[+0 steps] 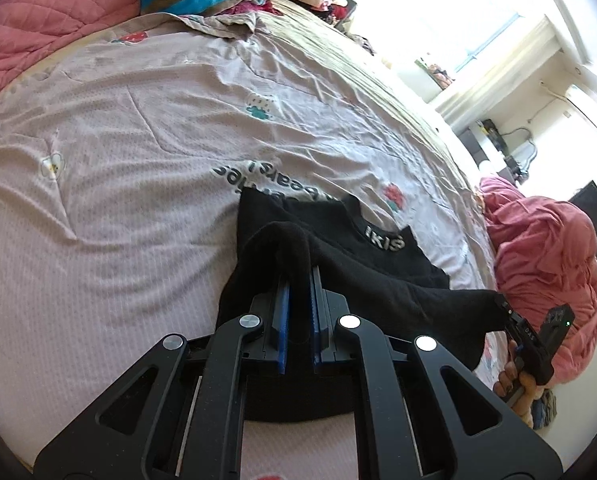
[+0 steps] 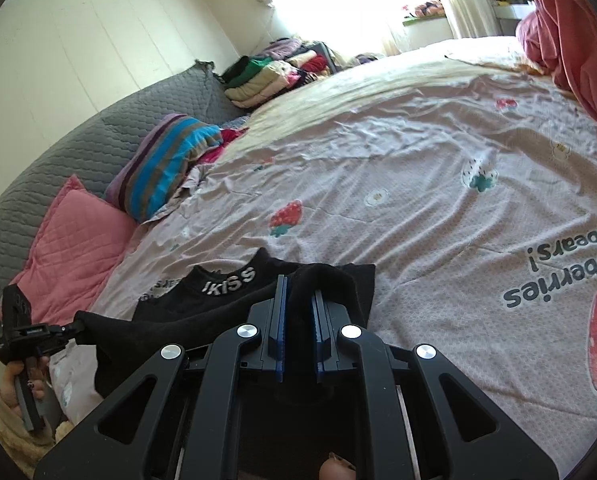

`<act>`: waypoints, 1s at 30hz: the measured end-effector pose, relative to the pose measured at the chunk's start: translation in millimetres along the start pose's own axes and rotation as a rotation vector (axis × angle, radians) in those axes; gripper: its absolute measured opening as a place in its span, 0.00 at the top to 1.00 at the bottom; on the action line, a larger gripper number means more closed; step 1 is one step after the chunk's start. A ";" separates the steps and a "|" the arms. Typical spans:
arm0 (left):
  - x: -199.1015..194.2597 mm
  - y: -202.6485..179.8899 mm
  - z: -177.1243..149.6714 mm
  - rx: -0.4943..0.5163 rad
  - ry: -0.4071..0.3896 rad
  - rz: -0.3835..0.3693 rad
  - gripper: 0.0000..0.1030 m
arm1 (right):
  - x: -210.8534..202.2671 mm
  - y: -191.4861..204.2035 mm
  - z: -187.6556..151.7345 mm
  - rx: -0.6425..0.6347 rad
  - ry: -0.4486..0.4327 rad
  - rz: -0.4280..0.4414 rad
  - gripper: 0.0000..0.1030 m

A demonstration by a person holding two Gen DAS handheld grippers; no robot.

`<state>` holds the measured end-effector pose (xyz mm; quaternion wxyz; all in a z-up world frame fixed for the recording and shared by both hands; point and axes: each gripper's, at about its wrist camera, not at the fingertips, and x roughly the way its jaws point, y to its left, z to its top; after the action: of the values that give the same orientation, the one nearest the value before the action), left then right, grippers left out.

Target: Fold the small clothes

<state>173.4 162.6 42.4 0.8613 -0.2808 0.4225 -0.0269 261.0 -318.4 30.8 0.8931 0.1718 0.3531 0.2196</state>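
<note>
A small black garment with white "IKISS" lettering on its band lies on the bed sheet. My left gripper is shut on one corner of its near edge and lifts it. My right gripper grips the other corner at the right of the left wrist view. In the right wrist view the right gripper is shut on the black garment, and the left gripper holds the far corner at lower left. The near edge hangs stretched between both grippers above the sheet.
A pink quilted pillow, a striped cushion and a grey quilt lie along the wall side. Folded clothes stack sits at the far end. A pink blanket heap lies at the bed's edge.
</note>
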 end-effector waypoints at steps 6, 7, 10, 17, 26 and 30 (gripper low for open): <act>19.1 6.3 1.3 0.000 0.014 0.046 0.97 | 21.7 -14.1 -7.4 0.048 0.060 -0.033 0.89; 21.7 8.7 -0.1 -0.005 0.018 0.048 0.97 | 22.8 -16.0 -9.4 0.054 0.066 -0.033 0.86; 23.2 14.9 -4.0 -0.014 0.015 0.045 0.96 | 22.8 -20.5 -15.2 0.073 0.087 -0.012 0.67; 0.8 9.1 -17.1 0.026 -0.048 0.067 0.92 | -4.8 -16.8 -24.9 0.029 0.012 -0.083 0.54; -18.9 -19.1 -40.8 0.136 -0.101 0.089 0.81 | -32.0 17.6 -45.8 -0.185 0.025 -0.085 0.74; 1.4 -36.0 -54.8 0.225 -0.037 0.120 0.82 | -18.2 33.4 -62.0 -0.268 0.128 -0.088 0.81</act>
<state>140.4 106.6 33.0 0.8952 -0.1572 0.4167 -0.0174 196.3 -290.1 13.4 0.8925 0.0211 0.3839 0.2357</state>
